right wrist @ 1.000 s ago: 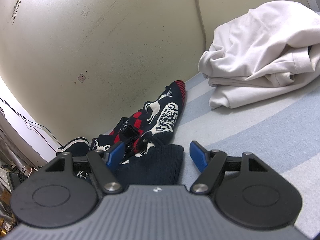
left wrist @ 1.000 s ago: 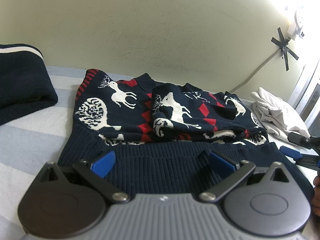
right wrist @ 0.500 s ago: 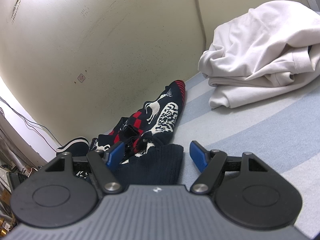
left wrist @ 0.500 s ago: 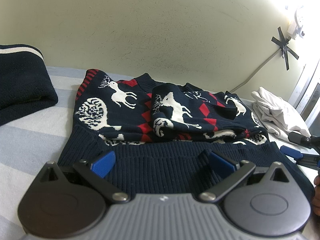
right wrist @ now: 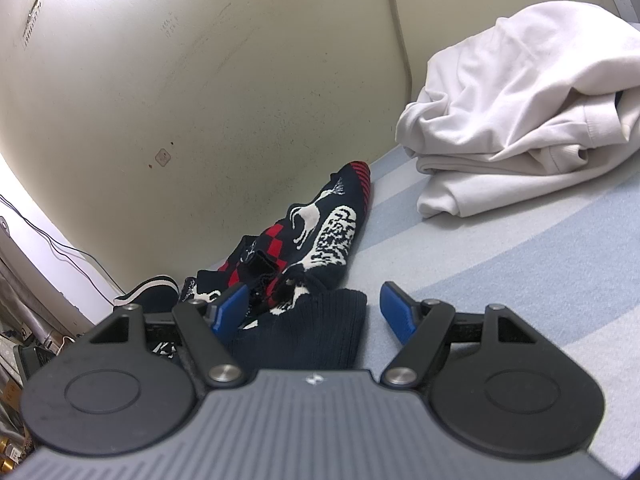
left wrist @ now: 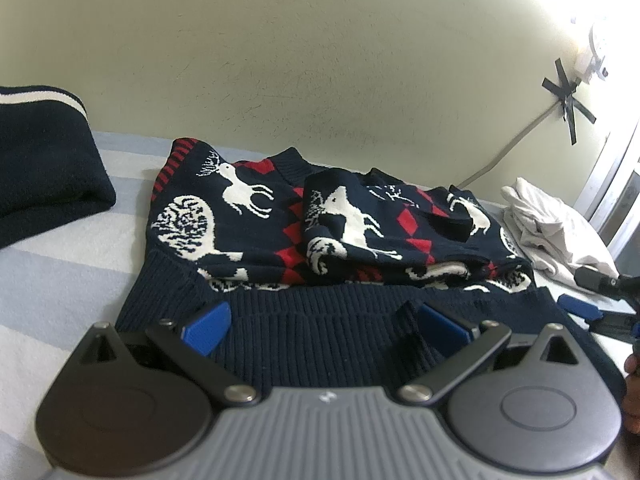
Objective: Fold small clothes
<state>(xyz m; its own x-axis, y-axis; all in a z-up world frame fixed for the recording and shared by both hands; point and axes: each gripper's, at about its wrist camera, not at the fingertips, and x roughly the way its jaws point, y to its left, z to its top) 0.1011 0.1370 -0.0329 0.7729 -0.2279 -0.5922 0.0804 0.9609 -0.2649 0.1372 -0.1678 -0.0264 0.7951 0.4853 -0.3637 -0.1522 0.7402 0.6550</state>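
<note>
Sweater (left wrist: 320, 240): coarse ribbed knit, matt. White garment (right wrist: 520, 112): smooth soft cloth. Bed cover (right wrist: 520, 280): fuzzy striped fabric. Wall (left wrist: 320, 80): matt, scuffed paint.

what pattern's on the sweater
White reindeer and red diamonds on navy sweater; clearest from the left wrist.

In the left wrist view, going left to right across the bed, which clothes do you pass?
Folded navy garment with a white stripe → reindeer sweater → white garment pile.
</note>
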